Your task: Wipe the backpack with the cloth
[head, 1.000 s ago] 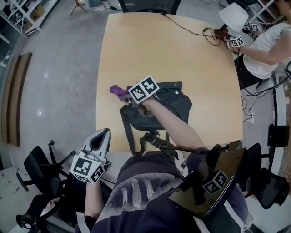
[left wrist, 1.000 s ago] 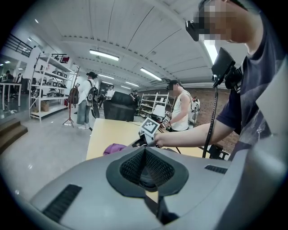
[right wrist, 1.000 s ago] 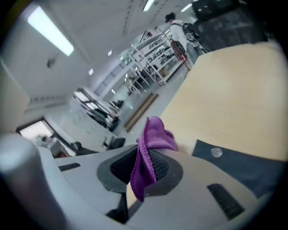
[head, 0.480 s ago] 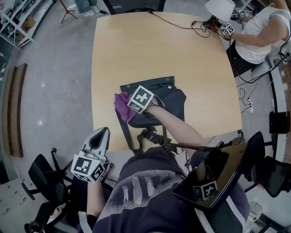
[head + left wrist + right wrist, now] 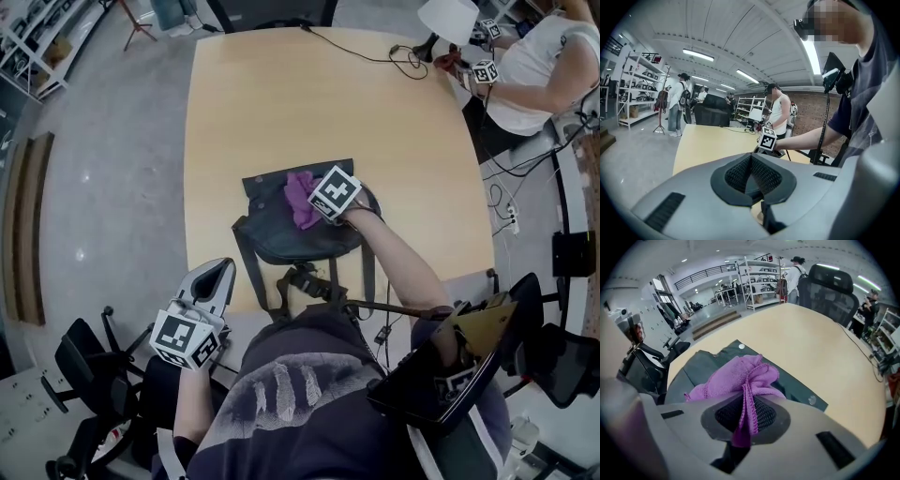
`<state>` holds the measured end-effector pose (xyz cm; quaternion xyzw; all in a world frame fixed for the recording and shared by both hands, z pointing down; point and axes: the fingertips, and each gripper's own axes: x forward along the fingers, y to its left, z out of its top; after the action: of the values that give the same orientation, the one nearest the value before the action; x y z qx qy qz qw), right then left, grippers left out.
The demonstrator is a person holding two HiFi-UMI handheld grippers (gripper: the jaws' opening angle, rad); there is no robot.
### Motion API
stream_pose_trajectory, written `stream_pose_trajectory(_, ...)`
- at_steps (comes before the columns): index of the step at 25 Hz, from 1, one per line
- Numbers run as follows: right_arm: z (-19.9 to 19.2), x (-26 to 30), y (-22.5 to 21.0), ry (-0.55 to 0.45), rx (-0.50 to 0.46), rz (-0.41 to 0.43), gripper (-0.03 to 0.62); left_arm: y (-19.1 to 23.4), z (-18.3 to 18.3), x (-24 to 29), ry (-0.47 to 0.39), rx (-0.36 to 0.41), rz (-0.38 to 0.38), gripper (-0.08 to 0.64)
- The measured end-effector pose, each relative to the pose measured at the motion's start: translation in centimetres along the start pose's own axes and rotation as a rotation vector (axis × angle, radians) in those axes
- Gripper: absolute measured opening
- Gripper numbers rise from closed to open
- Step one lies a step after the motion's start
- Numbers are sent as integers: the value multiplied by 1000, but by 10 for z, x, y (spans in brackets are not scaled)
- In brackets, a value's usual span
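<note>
Purple cloth (image 5: 736, 378), soft and light, sits pinched in the right gripper (image 5: 745, 417) over the limp backpack (image 5: 281, 239) (likely to bunch). Left gripper (image 5: 751, 177) fingers (image 5: 736, 174) meet, empty.

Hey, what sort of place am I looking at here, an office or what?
Probably a lab or workshop, not a home: open metal shelving racks loaded with gear along the wall, a large wooden table with a cable trailing across it, and a black office chair.

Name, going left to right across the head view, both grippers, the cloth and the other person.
left gripper → cloth → right gripper → person in white top
</note>
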<state>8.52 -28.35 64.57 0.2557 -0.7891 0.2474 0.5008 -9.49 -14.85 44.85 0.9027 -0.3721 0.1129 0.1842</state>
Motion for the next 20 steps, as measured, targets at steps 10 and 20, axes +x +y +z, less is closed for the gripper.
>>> stream_pose_trajectory(10,-42,-29,-70,41,85,-112,29,2,-1,5,9,6,4,6)
stream_pose_trajectory(20,-74,-106,-143,27,92,-401,29,9,2,9,3,8,-2,6)
